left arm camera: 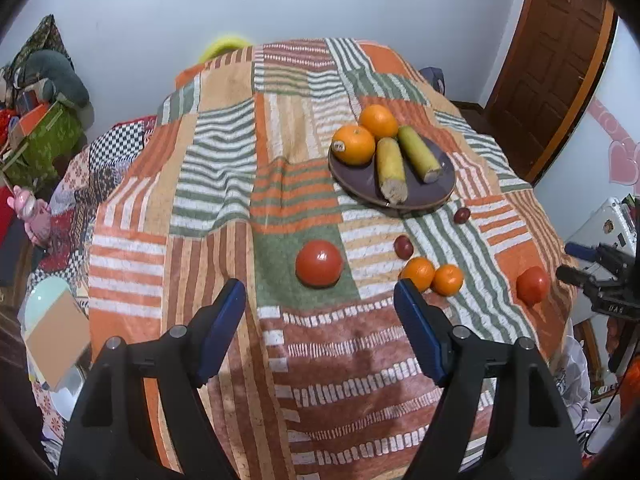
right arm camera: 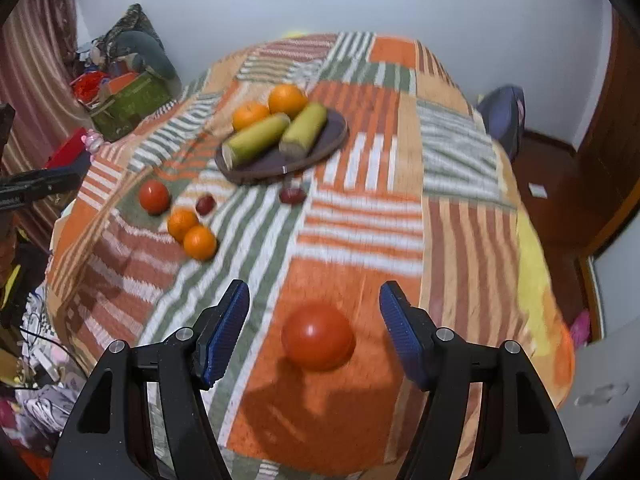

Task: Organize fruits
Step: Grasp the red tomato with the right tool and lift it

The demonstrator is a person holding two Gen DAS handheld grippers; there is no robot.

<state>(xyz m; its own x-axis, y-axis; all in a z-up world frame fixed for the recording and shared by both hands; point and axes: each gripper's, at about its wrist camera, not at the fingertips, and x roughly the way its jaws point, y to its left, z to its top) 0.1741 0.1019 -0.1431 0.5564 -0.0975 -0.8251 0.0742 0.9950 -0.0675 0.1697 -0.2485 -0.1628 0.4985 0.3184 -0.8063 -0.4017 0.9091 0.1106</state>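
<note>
A dark plate [left arm camera: 436, 196] sits on the striped patchwork cloth [left arm camera: 224, 184] and serves as the landmark. On the plate lie two oranges [left arm camera: 354, 145] side by side at its far edge, touching each other, and two yellow-green stalk pieces [left arm camera: 392, 170] lying lengthwise with their cut ends toward the near rim. Just off the plate's near rim rests a small dark red fruit [left arm camera: 462, 215], and a second one [left arm camera: 403, 247] lies a little nearer. Touching pairs follow: two small oranges [left arm camera: 418, 273] sit together just beyond that second dark fruit from the plate. A red tomato [left arm camera: 319, 263] lies near-left of the plate, and another tomato [right arm camera: 318, 337] lies well apart from it on the near-right. The left gripper [left arm camera: 320, 292] hovers over the cloth with fingers spread wide, holding nothing. The right gripper [right arm camera: 314, 300] also has its fingers spread, with the second tomato between them, untouched.
</note>
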